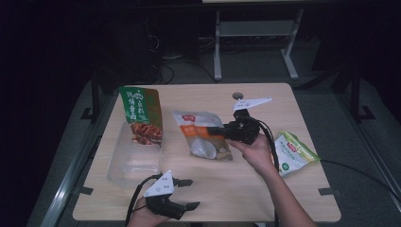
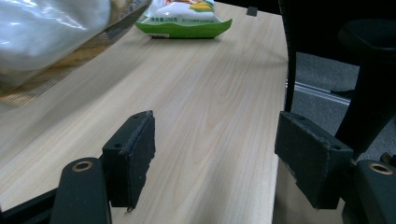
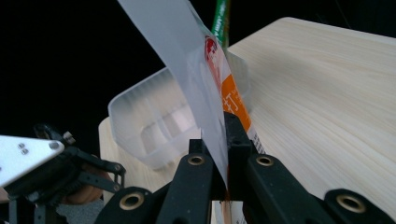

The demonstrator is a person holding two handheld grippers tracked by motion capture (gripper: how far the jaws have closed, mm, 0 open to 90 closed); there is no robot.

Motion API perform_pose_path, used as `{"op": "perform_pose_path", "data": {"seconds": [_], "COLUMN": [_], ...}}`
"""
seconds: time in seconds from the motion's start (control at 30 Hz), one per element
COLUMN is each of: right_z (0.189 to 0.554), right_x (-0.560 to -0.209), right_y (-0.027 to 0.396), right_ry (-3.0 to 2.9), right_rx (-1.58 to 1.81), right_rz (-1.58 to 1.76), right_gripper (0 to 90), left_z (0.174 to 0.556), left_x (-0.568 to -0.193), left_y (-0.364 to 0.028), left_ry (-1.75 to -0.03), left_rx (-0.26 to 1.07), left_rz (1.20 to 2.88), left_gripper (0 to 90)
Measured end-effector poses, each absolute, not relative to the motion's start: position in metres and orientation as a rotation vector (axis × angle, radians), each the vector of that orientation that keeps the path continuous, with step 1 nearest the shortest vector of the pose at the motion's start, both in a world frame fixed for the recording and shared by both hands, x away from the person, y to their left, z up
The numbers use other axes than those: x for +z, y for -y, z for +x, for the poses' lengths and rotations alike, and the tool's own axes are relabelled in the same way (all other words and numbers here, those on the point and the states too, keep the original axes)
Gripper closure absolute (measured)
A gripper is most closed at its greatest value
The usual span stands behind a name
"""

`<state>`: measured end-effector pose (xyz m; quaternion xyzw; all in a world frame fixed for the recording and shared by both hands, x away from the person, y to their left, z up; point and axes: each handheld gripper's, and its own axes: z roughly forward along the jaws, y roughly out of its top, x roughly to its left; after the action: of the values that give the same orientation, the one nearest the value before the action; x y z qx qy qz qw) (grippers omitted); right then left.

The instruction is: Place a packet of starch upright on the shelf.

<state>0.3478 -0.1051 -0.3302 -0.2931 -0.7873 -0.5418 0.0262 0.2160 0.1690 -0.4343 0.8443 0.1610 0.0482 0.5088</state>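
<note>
From the high view, your right gripper (image 1: 213,130) is clamped on the edge of the orange and white foil snack pouch (image 1: 201,135), which hangs out to the gripper's left, over the middle of the pale wooden worktop (image 1: 283,189). Beyond the pouch from that gripper sits the clear plastic storage tub (image 1: 135,158), with a green and red snack bag (image 1: 141,116) leaning in its far end. Behind your right hand, just off the wrist, lies the light green and white snack packet (image 1: 292,152). Your left gripper (image 1: 187,194) sits near the front edge, jaws spread wide and holding nothing, just beside the tub's near corner.

Left gripper view now: both black pads stand well apart over bare worktop (image 2: 219,116), nothing between them. Ahead of the jaws lies the light green packet (image 2: 184,21), and the pouch (image 2: 46,32) shows blurred up at the left.

Right gripper view: the right gripper (image 3: 226,140) has its jaws pressed tight on the pouch (image 3: 205,70), which rises straight up from the pads. The clear tub (image 3: 149,121) lies just past it, and your left gripper (image 3: 70,172) shows low at the left.
</note>
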Motion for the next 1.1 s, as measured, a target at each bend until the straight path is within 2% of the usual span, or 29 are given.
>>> {"op": "perform_pose_path", "data": {"seconds": [0.73, 1.1], "right_z": [0.355, 0.363], "right_x": [-0.304, -0.309], "right_y": [0.031, -0.007], "right_ry": [2.411, 2.386], "right_rx": [-1.722, -1.717], "right_rz": [-0.709, -0.665], "right_gripper": [90.0, 90.0], "left_z": [0.212, 0.212], "left_x": [-0.433, -0.434], "left_y": [-0.168, -0.166], "left_ry": [-0.368, -0.355], "left_rx": [0.126, 0.103], "left_rz": [2.046, 2.05], "left_gripper": [28.5, 28.4]}}
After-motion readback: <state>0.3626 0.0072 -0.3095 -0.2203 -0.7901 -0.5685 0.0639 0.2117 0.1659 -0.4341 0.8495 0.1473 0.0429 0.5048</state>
